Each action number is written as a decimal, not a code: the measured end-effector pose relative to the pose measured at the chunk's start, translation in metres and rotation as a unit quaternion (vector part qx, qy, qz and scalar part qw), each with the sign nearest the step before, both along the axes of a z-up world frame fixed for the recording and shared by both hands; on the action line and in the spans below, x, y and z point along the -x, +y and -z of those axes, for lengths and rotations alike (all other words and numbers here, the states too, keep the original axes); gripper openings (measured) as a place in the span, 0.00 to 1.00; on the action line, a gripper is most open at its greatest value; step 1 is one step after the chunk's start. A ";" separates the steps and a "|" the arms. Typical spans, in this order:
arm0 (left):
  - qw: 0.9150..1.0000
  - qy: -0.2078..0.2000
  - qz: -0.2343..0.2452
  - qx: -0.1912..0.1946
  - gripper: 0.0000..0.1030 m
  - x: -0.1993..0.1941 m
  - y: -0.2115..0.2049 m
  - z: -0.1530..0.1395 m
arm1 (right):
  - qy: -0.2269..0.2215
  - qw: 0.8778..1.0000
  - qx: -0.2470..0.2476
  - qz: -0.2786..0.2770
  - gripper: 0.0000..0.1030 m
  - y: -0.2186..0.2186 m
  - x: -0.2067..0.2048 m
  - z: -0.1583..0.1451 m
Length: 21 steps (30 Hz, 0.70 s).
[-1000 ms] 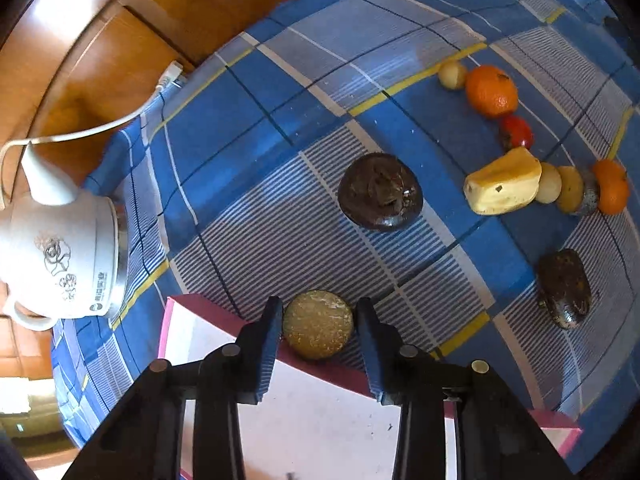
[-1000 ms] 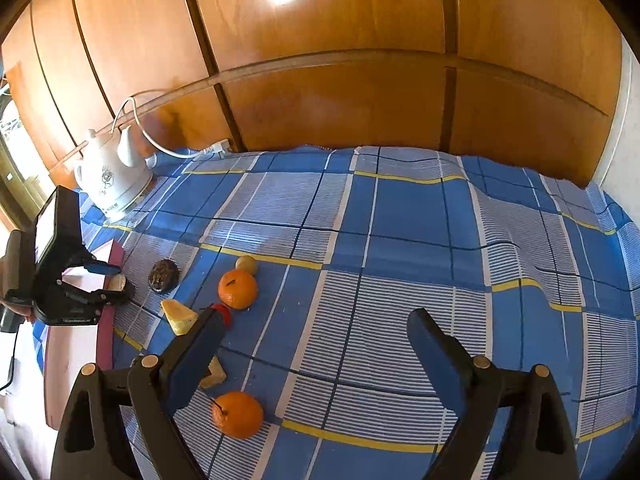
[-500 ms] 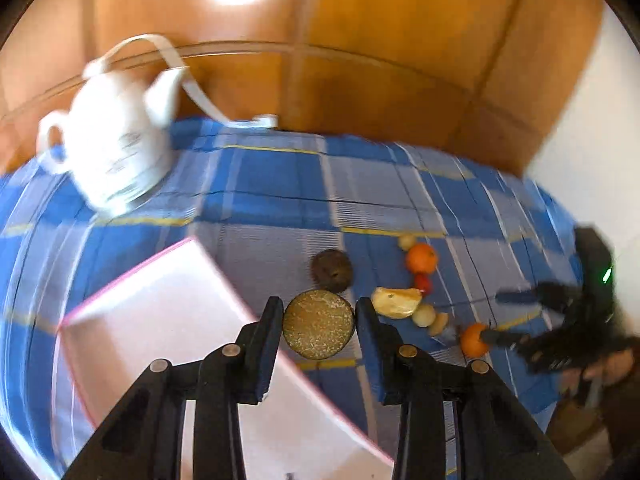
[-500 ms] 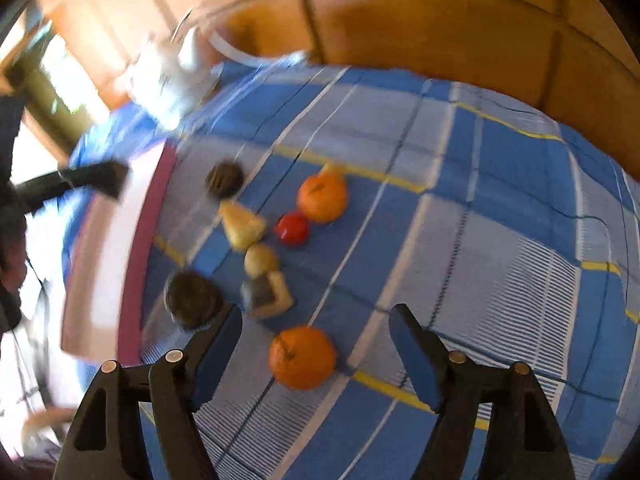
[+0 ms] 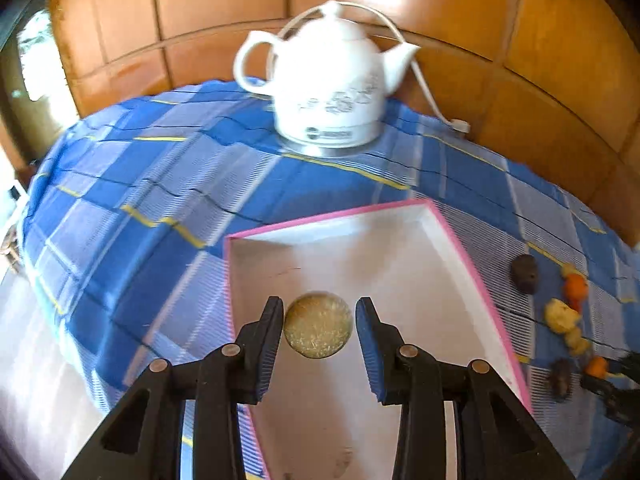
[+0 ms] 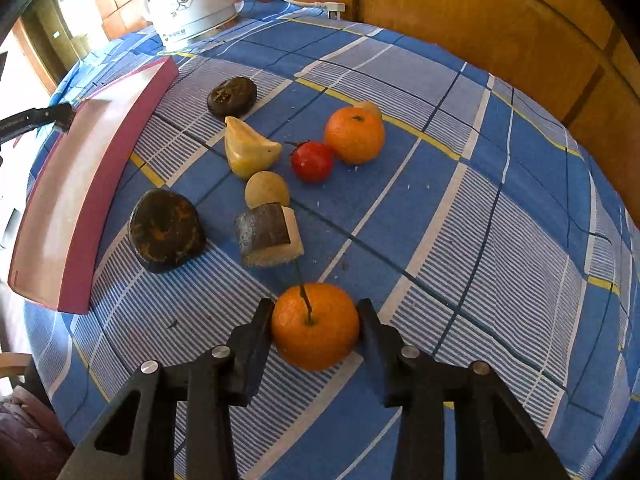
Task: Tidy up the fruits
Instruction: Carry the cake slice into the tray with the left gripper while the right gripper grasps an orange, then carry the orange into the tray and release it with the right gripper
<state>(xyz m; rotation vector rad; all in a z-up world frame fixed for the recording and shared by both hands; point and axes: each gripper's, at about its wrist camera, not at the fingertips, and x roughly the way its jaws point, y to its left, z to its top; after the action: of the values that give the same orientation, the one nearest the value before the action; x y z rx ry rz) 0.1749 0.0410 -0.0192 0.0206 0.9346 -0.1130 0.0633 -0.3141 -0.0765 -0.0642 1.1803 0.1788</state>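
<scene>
Though dimpled, round orange (image 6: 315, 326) between just-closed black right tongs (image 6: 316, 314)

We are seeing print only on the white kettle (image 5: 328, 76), far beyond the fingertips: a small dark logo with a line of lettering near its base, blurred too much for reading.

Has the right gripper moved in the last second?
Yes. The right gripper came down toward the blue checked tablecloth, and its jaws have just been closing around the nearest orange, now touching both sides.
</scene>
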 end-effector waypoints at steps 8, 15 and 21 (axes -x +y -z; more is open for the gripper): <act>0.996 -0.060 -0.059 0.010 0.71 0.044 0.013 -0.023 | -0.002 1.000 -0.004 0.002 0.40 -0.002 -0.001 -0.002; 0.992 -0.101 -0.069 0.029 0.95 0.093 0.008 -0.040 | -0.017 0.999 -0.004 0.028 0.39 -0.005 0.003 -0.010; 0.991 -0.110 -0.070 0.024 0.95 0.117 0.003 -0.045 | -0.054 0.998 -0.028 0.031 0.39 0.009 0.013 -0.040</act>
<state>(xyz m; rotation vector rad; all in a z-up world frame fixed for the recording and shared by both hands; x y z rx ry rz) 0.0581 0.0438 0.0253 -0.0761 0.7107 -0.0021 0.0503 -0.3050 -0.0370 0.0126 1.0679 0.1521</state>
